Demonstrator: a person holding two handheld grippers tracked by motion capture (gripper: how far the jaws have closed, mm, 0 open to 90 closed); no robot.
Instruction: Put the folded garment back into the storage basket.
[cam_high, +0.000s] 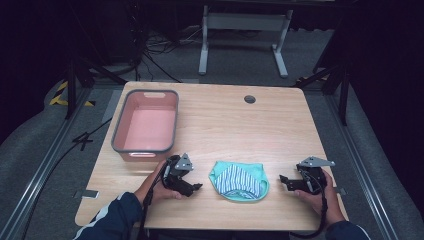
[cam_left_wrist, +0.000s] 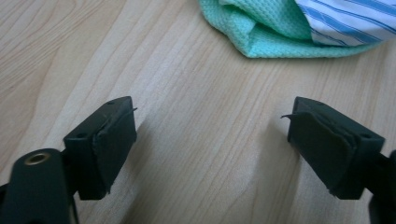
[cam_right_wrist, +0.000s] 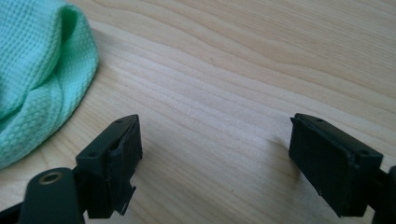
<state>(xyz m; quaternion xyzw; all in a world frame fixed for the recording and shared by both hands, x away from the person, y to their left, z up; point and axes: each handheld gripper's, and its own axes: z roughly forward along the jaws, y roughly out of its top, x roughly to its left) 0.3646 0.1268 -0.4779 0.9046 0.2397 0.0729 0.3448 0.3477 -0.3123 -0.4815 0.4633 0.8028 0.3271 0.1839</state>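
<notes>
Flanking a folded green-and-striped cloth (cam_high: 238, 180) at the counter's (cam_high: 280, 130) near edge, left tool (cam_high: 192, 188) and right tool (cam_high: 285, 181) rest with jaws wide, gripping nothing. Likely step: approach. Next move requires pinching the cloth's edges; pink bin (cam_high: 146, 126) stands near.

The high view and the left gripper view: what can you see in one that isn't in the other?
High view: the pink bin at the table's far left, the person's hands, the right gripper, and the floor past the table.

Left gripper view: a close look at the left gripper with its two black fingers spread apart, bare wood between them, and the cloth's knit weave.

Both: the wooden table and the green cloth with its blue-striped part.
</notes>
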